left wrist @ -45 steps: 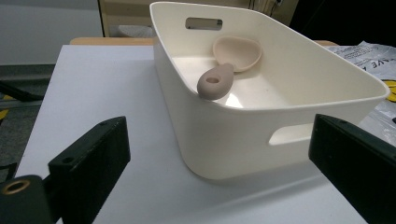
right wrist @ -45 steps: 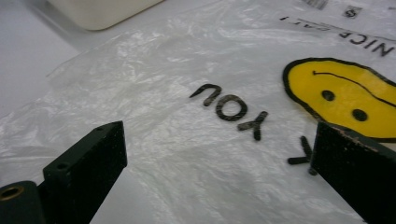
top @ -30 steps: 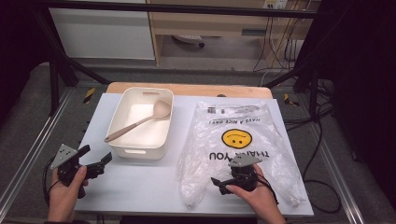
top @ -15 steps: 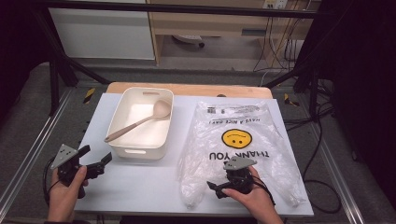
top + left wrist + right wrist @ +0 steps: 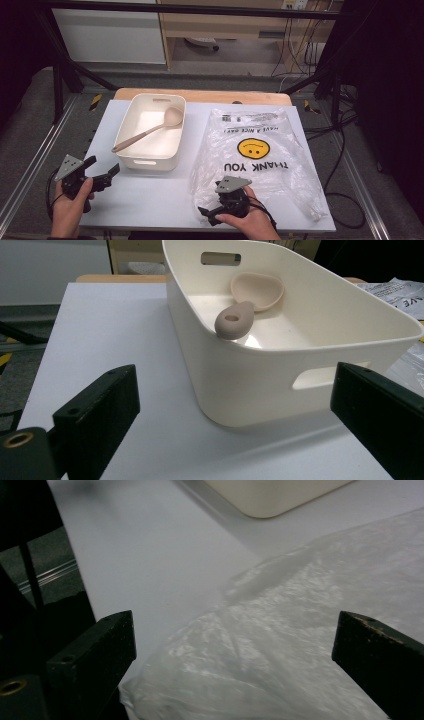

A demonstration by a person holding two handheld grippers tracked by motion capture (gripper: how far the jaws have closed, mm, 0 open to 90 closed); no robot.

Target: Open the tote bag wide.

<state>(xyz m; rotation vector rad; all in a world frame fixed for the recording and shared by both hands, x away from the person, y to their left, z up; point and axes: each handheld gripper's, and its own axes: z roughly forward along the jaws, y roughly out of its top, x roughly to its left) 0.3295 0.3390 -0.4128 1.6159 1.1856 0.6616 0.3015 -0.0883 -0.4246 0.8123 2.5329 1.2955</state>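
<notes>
A clear plastic bag (image 5: 280, 150) with a yellow smiley and "THANK YOU" print lies flat on the right half of the white table (image 5: 150, 200). My right gripper (image 5: 204, 215) is at the bag's near-left corner, pointing left and open. In the right gripper view the crinkled bag (image 5: 300, 630) lies between and below the wide jaws of the right gripper (image 5: 235, 630). A white bin (image 5: 150, 162) at left holds a beige ladle (image 5: 150, 132). My left gripper (image 5: 104, 166) is open, just left of the bin's near corner, facing the bin (image 5: 250, 385) and the ladle's handle end (image 5: 234, 322).
The table's near edge is close behind both hands. A wooden board (image 5: 200, 95) borders the far side. Metal frame rails run along both sides, and cables (image 5: 345, 150) hang at the right. Bare tabletop lies between the two grippers.
My right gripper has slid toward the near-left over the bag and turned to point left at the bag's corner. The left gripper, bin and ladle have not moved.
</notes>
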